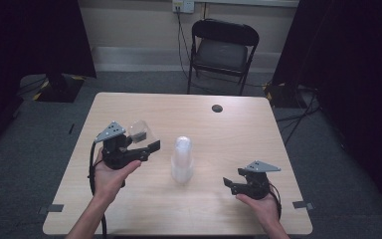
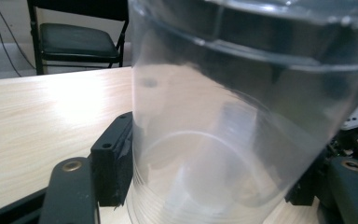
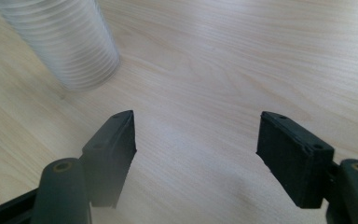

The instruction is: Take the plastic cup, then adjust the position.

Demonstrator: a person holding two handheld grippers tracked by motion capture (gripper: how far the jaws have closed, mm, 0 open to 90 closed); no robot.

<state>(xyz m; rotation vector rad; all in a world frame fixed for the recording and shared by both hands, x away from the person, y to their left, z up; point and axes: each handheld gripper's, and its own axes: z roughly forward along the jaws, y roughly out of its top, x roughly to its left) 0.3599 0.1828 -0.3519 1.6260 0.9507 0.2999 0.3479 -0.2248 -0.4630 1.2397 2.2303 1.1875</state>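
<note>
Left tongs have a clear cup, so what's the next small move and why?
Probably carry the clear cup clear of the stack of cups and set it on bare table. The left tongs grip it; the right tongs sit open, empty.

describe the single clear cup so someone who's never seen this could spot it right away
Start at the wooden table and go to its left side, where the left gripper is raised in the person's hand. The clear cup sits clamped between its jaws. Unlike the tall stack of cups standing mid-table, it is one lone cup held off the surface.
</note>
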